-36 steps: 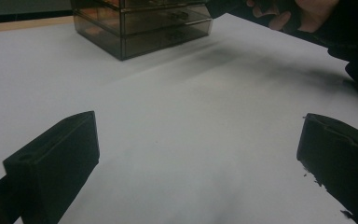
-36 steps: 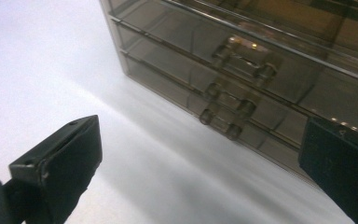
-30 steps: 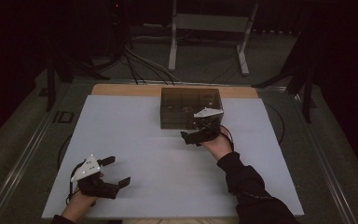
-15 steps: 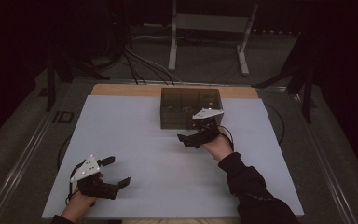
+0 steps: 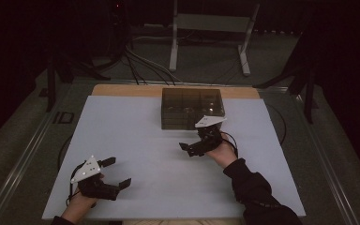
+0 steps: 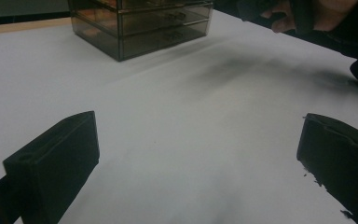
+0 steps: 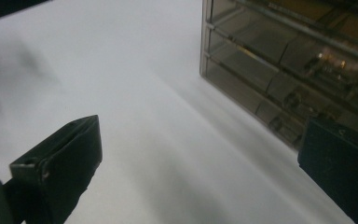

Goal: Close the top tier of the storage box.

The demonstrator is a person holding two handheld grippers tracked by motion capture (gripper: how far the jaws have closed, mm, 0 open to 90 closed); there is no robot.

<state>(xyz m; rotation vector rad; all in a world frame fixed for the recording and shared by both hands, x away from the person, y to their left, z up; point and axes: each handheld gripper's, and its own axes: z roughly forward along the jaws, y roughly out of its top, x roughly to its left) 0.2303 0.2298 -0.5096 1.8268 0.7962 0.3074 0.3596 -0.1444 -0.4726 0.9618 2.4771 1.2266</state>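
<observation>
Standing at the table's far edge: smoky translucent plastic drawer box [image 5: 192,108], rigid, light, slick-walled; best taken by small drawer knobs [image 7: 292,98]. Right gripper [image 5: 193,143] nearby, jaws apart; left gripper [image 5: 115,173] jaws apart, well clear.

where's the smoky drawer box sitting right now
In the high view the smoky clear drawer box stands at the far middle of the white table, just beyond the open right gripper.

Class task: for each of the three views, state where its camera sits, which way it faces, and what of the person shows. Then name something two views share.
High view: above the near edge, facing forward and down; forearms, left tongs, right tongs.
Left gripper view: rides the left tongs, facing the drawer box; a hand.
Right gripper view: rides the right tongs, beside the box.
Shared: the drawer box.
</observation>
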